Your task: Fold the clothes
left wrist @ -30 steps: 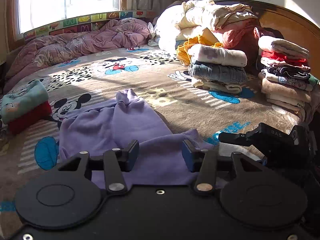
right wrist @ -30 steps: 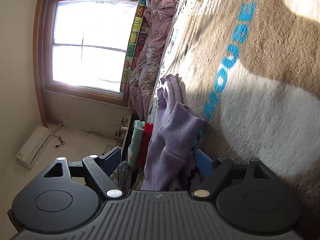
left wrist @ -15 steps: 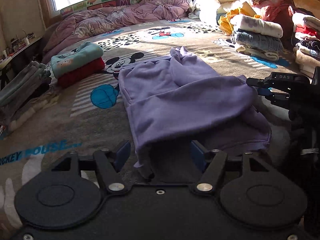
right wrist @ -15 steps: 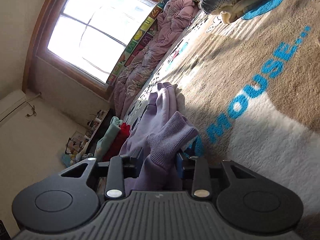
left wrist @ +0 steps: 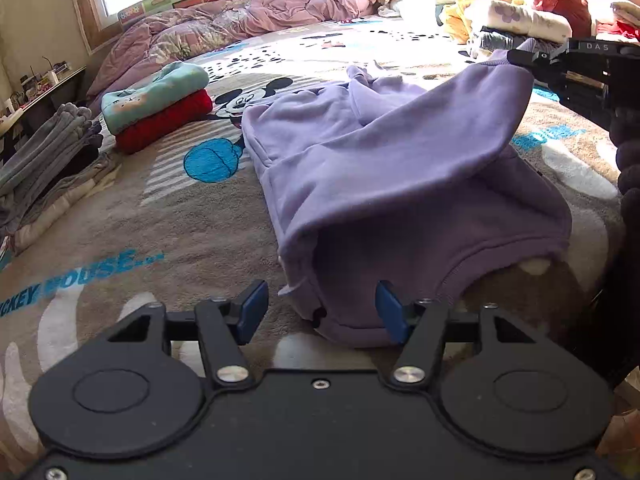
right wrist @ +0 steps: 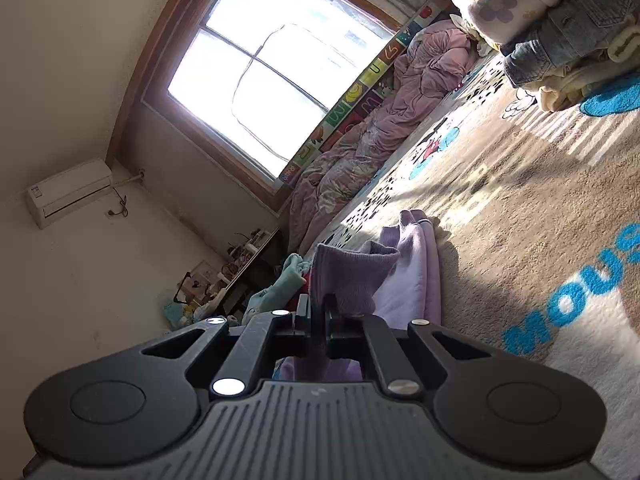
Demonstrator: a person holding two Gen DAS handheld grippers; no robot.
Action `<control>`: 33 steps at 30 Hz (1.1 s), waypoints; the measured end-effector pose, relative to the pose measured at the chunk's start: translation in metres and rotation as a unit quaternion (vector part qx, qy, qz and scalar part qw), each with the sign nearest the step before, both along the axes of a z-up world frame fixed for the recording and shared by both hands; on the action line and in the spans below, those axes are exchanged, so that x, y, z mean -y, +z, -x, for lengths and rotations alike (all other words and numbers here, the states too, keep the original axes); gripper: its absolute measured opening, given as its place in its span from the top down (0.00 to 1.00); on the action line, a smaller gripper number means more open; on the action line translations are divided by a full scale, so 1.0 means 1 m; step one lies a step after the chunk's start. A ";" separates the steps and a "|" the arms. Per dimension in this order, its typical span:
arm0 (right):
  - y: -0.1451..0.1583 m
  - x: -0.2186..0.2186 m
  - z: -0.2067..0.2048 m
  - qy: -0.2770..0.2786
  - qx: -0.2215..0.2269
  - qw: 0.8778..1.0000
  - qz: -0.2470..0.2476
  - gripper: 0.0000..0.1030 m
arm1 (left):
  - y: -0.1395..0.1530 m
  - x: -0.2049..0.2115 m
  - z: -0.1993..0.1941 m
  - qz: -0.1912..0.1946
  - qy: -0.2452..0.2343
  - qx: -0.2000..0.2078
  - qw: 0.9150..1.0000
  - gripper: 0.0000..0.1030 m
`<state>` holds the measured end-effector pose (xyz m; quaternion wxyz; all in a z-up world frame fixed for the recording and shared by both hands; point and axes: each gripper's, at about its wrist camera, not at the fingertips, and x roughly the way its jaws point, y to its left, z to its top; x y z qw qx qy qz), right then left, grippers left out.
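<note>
Left wrist view shows me my left tool (left wrist: pixel 318 311) spread wide at the near hem of the lilac fleece sweatshirt (left wrist: pixel 384 168) on the bed; only the right wrist view shows my right tool (right wrist: pixel 316 314) clamped on its ribbed cuff (right wrist: pixel 352 276).
</note>
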<state>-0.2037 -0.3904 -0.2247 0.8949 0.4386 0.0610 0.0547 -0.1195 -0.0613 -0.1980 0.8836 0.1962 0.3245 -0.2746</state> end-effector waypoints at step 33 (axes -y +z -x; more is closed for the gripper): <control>-0.019 0.031 0.069 -0.077 -0.022 0.996 -0.037 0.94 | 0.015 -0.008 0.014 -0.013 -0.101 0.025 0.994 0.83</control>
